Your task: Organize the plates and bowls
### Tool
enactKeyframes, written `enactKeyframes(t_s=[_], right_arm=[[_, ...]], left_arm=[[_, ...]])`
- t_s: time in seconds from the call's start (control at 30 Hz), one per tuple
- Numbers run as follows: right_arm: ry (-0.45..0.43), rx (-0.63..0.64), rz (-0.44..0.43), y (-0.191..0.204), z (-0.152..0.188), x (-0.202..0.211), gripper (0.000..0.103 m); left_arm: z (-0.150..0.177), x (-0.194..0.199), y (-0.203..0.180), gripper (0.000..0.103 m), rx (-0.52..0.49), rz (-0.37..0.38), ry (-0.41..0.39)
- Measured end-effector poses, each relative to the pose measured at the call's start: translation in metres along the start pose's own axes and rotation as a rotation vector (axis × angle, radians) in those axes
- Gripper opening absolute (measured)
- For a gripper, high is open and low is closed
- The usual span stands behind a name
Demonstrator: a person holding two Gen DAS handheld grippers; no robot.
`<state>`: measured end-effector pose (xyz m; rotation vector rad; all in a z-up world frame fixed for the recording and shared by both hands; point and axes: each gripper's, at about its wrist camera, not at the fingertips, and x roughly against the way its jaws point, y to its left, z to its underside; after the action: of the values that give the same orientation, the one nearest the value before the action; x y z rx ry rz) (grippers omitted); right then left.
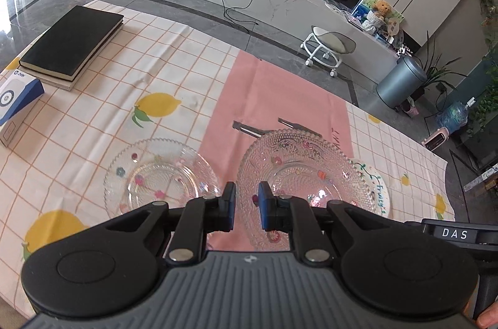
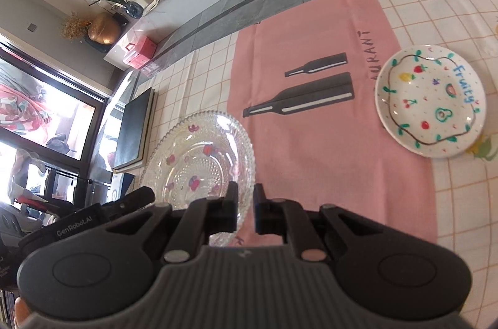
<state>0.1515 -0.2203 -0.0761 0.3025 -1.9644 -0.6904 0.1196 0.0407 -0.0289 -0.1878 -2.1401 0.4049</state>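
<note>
In the left wrist view my left gripper (image 1: 246, 198) is shut on the near-left rim of a beaded clear glass plate (image 1: 298, 170), held tilted above the table over the pink cloth. A second clear glass plate (image 1: 162, 176) lies flat to its left. A white plate painted with fruit and "Fruity" (image 1: 378, 192) shows behind the held plate. In the right wrist view my right gripper (image 2: 245, 198) is shut on the right rim of a glass plate (image 2: 199, 157), raised and tilted. The white fruit plate (image 2: 431, 101) lies on the table at right.
A pink cloth with bottle prints (image 2: 311, 98) lies over the checked lemon tablecloth (image 1: 93, 117). A black book (image 1: 71, 42) and a blue-white box (image 1: 15, 101) sit at the far left. The table's far edge borders grey floor with a stool (image 1: 326, 45).
</note>
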Motion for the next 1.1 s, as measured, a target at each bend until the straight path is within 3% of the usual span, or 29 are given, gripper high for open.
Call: enactKeyframes(t_s=[0.27,0.5,0.8,1.1], right_arm=[[-0.040,-0.025,0.039,-0.062,0.041,0.081,0.007],[-0.028,-0.057,0.099,-0.128,0.071,0.120,0.007],[0.076,-0.075,0.163,-0.174,0.093,0.101,0.007],[0.173,0.011,0.258,-0.164,0.093,0.072,0.009]], left_arm=[[0.065,0.008,-0.065,0.016,-0.036,0.052,0.037],[0.128,-0.010,-0.101,0.016,-0.041,0.077,0.133],[0.167,-0.044,-0.103,0.017,-0.028,0.012,0.213],[0.176,-0.060,-0.100,0.017,-0.032,-0.040,0.235]])
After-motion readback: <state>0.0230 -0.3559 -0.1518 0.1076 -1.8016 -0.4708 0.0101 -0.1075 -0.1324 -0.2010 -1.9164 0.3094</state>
